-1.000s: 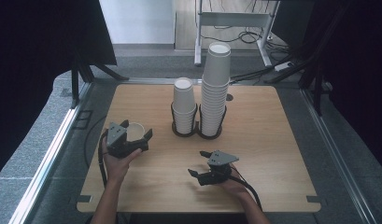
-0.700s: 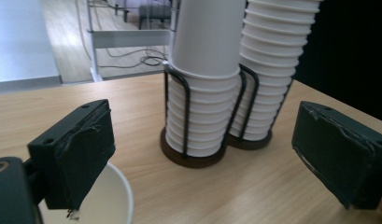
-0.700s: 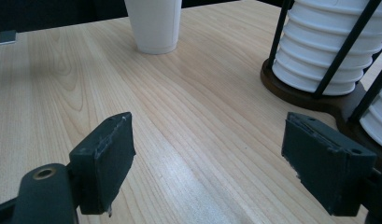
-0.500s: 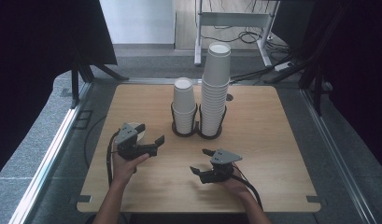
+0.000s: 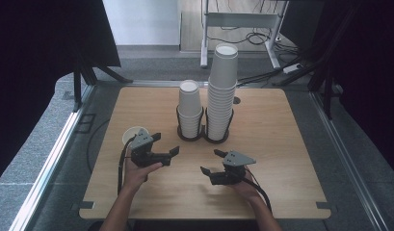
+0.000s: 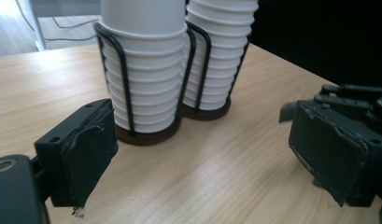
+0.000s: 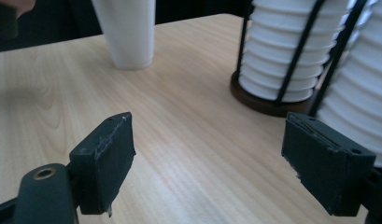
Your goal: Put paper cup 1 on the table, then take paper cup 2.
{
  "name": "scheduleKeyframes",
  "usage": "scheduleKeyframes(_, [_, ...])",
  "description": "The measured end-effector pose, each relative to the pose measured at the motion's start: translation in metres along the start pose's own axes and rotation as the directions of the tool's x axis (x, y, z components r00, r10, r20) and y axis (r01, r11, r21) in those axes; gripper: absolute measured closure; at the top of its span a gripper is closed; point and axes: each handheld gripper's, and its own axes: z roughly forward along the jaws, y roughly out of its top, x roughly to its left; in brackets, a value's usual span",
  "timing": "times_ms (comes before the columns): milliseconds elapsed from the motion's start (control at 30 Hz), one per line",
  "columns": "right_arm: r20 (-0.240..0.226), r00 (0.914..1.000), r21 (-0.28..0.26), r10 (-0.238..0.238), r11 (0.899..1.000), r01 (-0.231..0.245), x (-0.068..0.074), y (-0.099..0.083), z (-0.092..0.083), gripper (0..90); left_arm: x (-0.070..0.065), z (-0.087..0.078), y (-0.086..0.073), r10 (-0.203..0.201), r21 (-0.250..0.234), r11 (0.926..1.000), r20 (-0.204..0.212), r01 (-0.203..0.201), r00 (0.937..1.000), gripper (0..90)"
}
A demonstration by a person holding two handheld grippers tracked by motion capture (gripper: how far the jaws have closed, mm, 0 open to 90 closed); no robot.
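Observation:
A single white paper cup (image 5: 132, 135) (image 7: 128, 32) stands upright on the wooden table (image 5: 281, 144), free of any grip. Just right of it my left gripper (image 5: 165, 144) (image 6: 207, 154) is open. Its jaws have just been closing a little with nothing between them, and they face the cup holder. My right gripper (image 5: 211, 162) (image 7: 207, 163) hovers low over the table near the front, open and empty. A black wire holder (image 5: 204, 135) carries a short stack of cups (image 5: 190, 108) (image 6: 142, 70) and a tall stack (image 5: 222, 91) (image 6: 216, 51).
The holder's dark round bases (image 6: 146, 136) (image 7: 265, 103) rest mid-table, ahead of both grippers. Black cables (image 5: 121, 163) trail from the grippers toward the front edge. A metal rail (image 5: 50, 159) runs along the table's left side, with grey floor beyond.
My left gripper has moved right and toward the front, away from the single cup that stood between its jaws; the cup now stands alone. The right gripper has kept still.

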Motion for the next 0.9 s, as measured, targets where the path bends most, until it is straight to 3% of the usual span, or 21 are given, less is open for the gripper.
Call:
scheduleKeyframes(167, [0.051,0.9984,-0.028,0.025,0.999,-0.024,-0.010,0.004,-0.008,17.6,-0.004,0.008,0.001,-0.005,0.014,0.9999,0.035,0.004,0.9994,8.0])
scheduleKeyframes(433, [0.079,0.9957,-0.045,0.048,0.998,-0.045,-0.025,0.010,-0.017,17.7,-0.013,0.024,0.006,0.019,0.049,0.9986,0.056,-0.022,0.9983,9.1])
scheduleKeyframes(667, [0.100,0.9903,-0.093,0.096,0.992,-0.087,-0.043,0.022,-0.029,16.9,-0.016,0.028,0.016,0.036,0.042,0.9984,0.077,-0.039,0.9964,9.3])
scheduleKeyframes(900, [0.126,0.9835,-0.100,0.130,0.988,-0.117,-0.064,0.039,-0.036,13.9,-0.020,0.034,0.029,0.029,0.035,0.9988,0.118,-0.034,0.9925,9.4])
